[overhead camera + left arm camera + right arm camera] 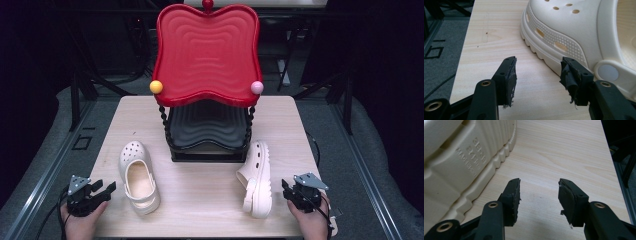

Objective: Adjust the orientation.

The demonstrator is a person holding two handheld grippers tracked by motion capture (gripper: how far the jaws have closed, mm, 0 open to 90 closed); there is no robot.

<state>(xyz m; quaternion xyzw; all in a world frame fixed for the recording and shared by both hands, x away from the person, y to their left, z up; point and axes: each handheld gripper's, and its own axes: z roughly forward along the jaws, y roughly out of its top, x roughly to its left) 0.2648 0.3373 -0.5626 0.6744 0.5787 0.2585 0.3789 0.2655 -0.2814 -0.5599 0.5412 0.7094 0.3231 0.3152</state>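
Two cream clogs lie on the wooden table (200, 195). The left clog (139, 177) stands upright with its toe pointing away. The right clog (256, 178) is tipped on its side. My left gripper (105, 189) sits at the front left, just left of the upright clog, open and holding nothing. In the left gripper view the clog's side (574, 30) and strap rivet are close beyond the open gripper (537, 75). My right gripper (287, 191) is open beside the tipped clog. Its ridged sole (461, 162) lies left of the open gripper (539, 195).
A two-tier rack stands at the back middle of the table, with a red wavy tray (207, 50) above a black tray (207, 127) on beaded posts. Yellow (156, 87) and pink (257, 87) knobs mark its front corners. Grey floor and dark frames surround the table.
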